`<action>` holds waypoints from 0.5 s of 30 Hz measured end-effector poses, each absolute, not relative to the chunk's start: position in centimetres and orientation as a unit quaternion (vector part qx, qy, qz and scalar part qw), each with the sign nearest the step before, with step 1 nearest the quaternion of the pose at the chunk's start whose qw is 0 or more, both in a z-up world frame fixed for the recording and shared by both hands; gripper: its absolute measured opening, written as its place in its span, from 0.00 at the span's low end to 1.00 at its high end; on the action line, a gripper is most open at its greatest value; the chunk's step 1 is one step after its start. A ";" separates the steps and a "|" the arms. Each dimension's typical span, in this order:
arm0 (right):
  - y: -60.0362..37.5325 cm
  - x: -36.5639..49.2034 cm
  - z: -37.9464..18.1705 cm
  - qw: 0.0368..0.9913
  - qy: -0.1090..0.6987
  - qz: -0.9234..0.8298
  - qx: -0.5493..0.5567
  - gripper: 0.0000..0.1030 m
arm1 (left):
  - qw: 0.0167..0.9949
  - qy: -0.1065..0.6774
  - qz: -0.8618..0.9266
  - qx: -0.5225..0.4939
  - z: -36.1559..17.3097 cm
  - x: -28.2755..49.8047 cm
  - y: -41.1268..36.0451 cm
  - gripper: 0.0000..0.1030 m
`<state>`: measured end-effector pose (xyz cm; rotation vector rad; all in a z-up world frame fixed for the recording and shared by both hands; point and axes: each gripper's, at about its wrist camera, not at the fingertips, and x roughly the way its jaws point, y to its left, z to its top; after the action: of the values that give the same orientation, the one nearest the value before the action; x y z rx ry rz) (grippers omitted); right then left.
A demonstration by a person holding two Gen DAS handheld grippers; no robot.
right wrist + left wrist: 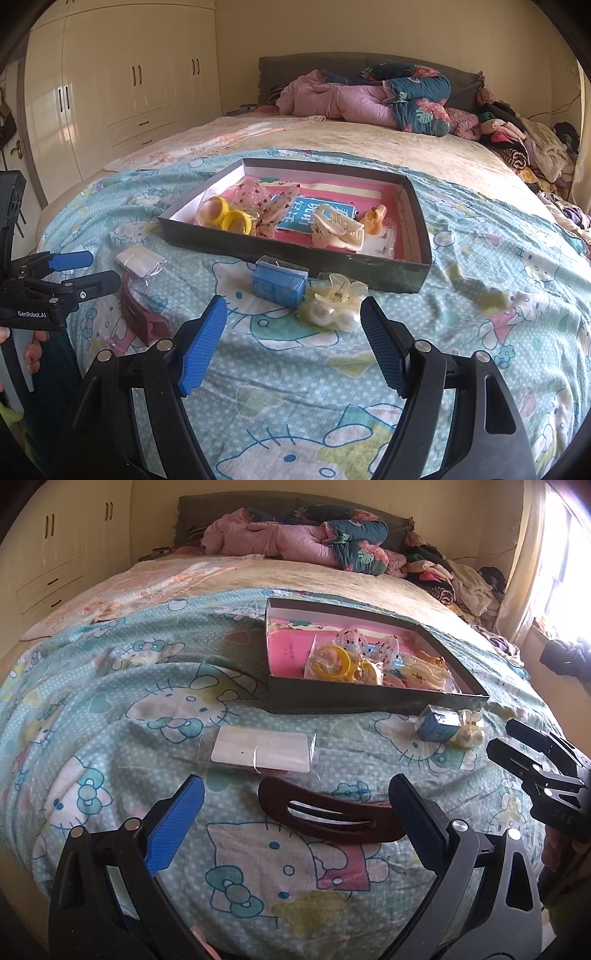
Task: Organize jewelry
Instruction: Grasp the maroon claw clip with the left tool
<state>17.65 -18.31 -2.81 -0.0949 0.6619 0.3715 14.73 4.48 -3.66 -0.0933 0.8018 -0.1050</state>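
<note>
Four loose pieces lie on the bedspread [122, 709] before the box [369, 698]. The brown hair clip [328, 814] lies crosswise just ahead of the left gripper [295, 812], whose jaws stand open, empty. The right gripper [295, 339], also spread and empty, faces the pearl clip [332, 306].

Shallow dark box [295, 254] open on bed, holding yellow bangles [229, 218], cream claw clip [338, 227]. Outside it — blue box [279, 282], pearl clip [334, 304], maroon clip [328, 814].
</note>
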 end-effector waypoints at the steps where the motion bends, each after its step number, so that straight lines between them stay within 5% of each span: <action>1: -18.2 17.7 -2.9 0.927 0.324 0.181 -0.046 0.70 | 0.916 0.394 -0.051 -0.047 -3.9 14.7 4.5 0.89; 15: -19.6 18.5 -3.8 0.928 0.328 0.172 -0.033 0.70 | 0.882 0.446 -0.095 -0.116 -6.5 15.4 3.9 0.86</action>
<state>18.49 -19.56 -3.82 -0.0683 0.6715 0.3517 15.35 3.90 -6.49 -0.2423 0.9282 -0.1977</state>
